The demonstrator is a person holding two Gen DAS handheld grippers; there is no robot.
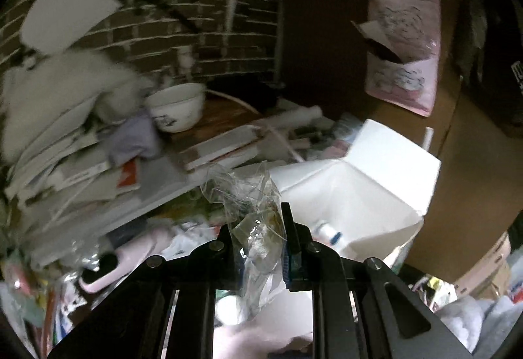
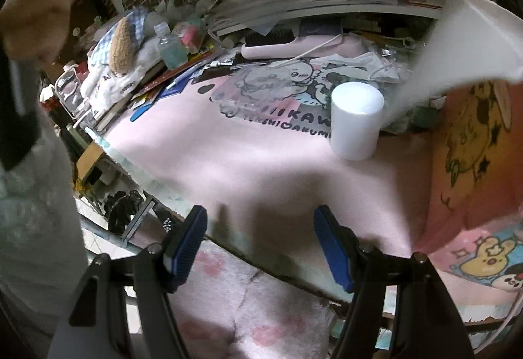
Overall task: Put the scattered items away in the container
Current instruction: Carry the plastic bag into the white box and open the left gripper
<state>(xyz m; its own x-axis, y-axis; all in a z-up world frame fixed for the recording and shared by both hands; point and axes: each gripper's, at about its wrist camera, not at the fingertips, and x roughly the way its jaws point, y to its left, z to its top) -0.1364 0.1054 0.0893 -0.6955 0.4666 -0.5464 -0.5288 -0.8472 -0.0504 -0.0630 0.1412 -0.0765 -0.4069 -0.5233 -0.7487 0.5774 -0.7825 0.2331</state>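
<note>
- Left wrist view: the left tool [image 1: 258, 228] is pressed together on a crumpled clear plastic wrapper [image 1: 251, 195] — pinched at its lower part, so the loose top stands up above the fingers.
- It hangs near the white container [image 1: 376, 169], whose open mouth faces this way; probably the wrapper is on its way in.
- Inside the container lies a small white bottle with blue marking [image 1: 328, 233] — nothing else can be made out there.
- Right wrist view: the right tool [image 2: 260, 244] is spread, nothing between its blue pads, idle over the pink mat [image 2: 228, 156] on the bench.
- A white cylinder [image 2: 356, 120] stands upright on the mat, just beside the container's blurred wall [image 2: 457, 42] — likely next to be tidied.
</note>
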